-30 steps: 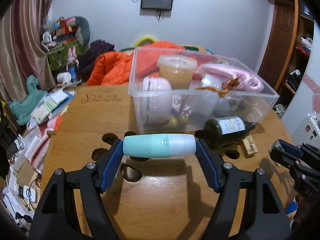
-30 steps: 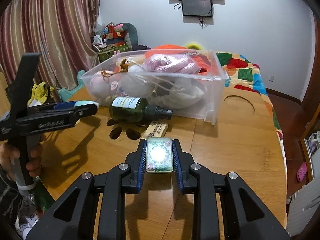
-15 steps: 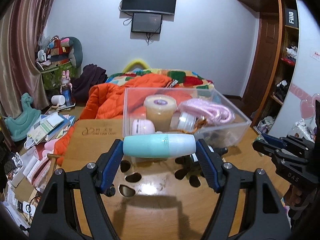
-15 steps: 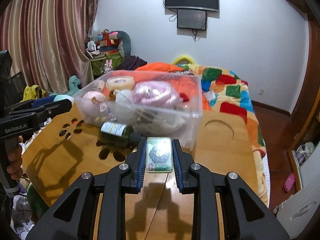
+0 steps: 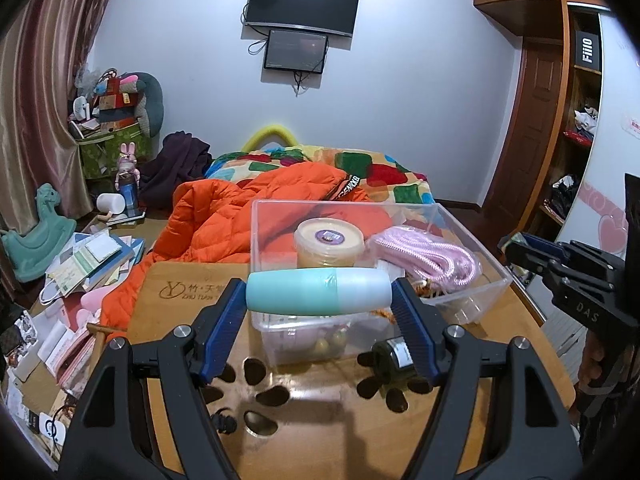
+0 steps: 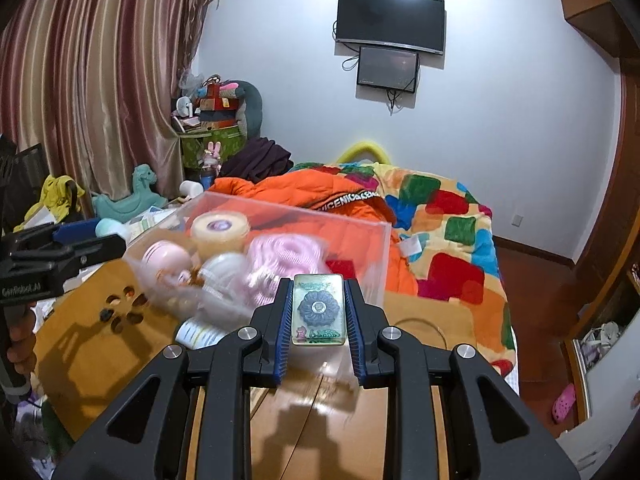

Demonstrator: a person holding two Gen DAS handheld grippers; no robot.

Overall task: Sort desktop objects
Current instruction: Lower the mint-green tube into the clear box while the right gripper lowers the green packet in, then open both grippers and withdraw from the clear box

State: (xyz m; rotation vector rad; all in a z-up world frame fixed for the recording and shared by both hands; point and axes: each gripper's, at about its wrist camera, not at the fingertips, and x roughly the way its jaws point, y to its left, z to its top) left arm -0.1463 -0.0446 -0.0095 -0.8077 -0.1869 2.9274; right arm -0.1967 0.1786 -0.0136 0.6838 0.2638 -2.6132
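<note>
My left gripper [image 5: 319, 300] is shut on a teal and pale blue bottle [image 5: 318, 291], held crosswise above the near edge of the clear plastic bin [image 5: 460, 224]. The bin holds a tan lidded tub [image 5: 330, 242], a pink coiled cord [image 5: 428, 258] and other items. My right gripper [image 6: 319, 310] is shut on a small clear green block [image 6: 318, 309] with a dark flower pattern, raised near the bin's right corner [image 6: 376, 252]. A dark green bottle [image 5: 394, 358] lies on the wooden table [image 5: 320, 420] by the bin.
The right gripper shows at the right edge of the left wrist view [image 5: 560, 268]; the left gripper shows at the left edge of the right wrist view [image 6: 60, 248]. An orange jacket [image 5: 224, 216] and colourful bed [image 6: 440, 216] lie behind the table. Papers [image 5: 80, 260] clutter the left.
Both grippers have risen and tilted up with their objects, coming closer to the bin. The bin now sits lower in both views, with the teal bottle over its near edge.
</note>
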